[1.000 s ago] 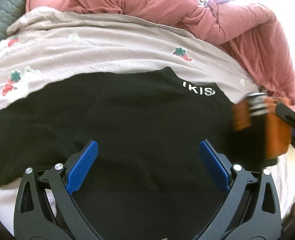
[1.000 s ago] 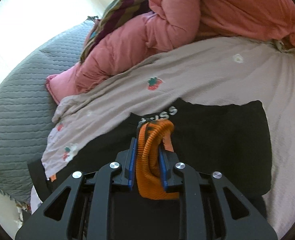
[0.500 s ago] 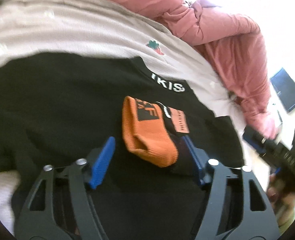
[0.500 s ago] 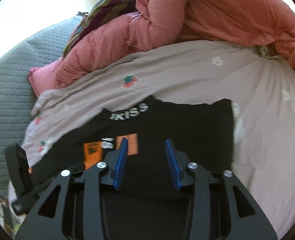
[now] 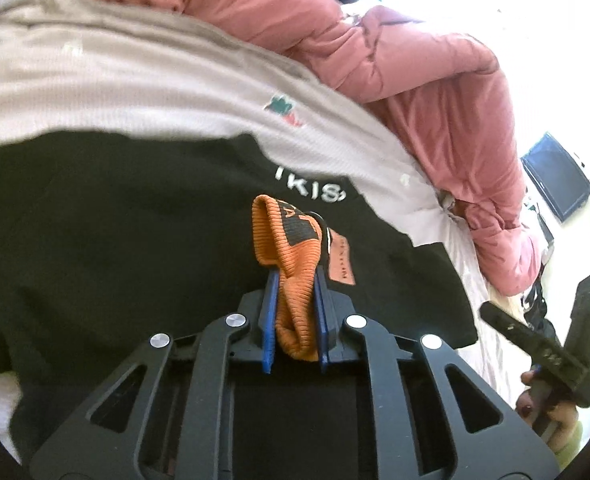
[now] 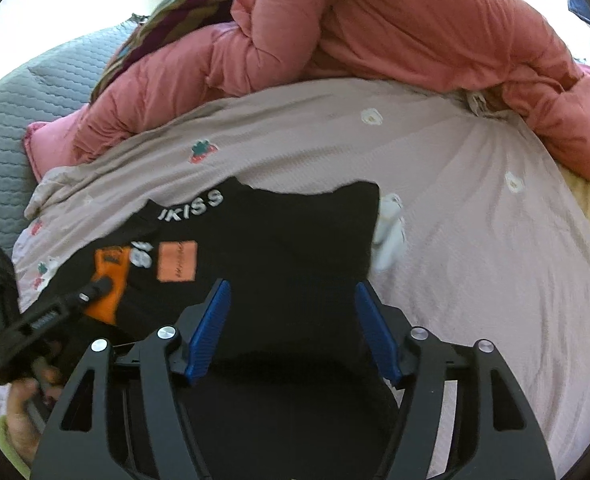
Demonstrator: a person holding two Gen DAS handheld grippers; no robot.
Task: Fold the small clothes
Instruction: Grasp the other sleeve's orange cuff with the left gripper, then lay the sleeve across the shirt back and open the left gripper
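A black garment (image 5: 135, 220) with white lettering lies spread on the bed. Its orange ribbed cuff (image 5: 283, 232) stands up between the blue pads of my left gripper (image 5: 295, 280), whose jaws are closing and press on the cuff. In the right wrist view the same cuff (image 6: 109, 276) shows at the left, with the left gripper (image 6: 95, 290) on it. My right gripper (image 6: 291, 286) hovers over the black garment (image 6: 295, 240). Its jaws are opening, with only the flat cloth below them. A hand (image 5: 551, 412) holds the right gripper at the lower right.
A beige sheet (image 5: 135, 80) with strawberry prints covers the bed. A bunched pink duvet (image 5: 415, 60) lies behind it. A grey quilted cushion (image 6: 15, 100) and striped cloth (image 6: 175, 12) sit far left. A small white item (image 6: 391, 232) lies beside the garment. A dark tablet (image 5: 555, 176) is at the right.
The right gripper let go of the orange cuff, opened wide and moved off to the right. The left gripper went from wide open to pinching the cuff.
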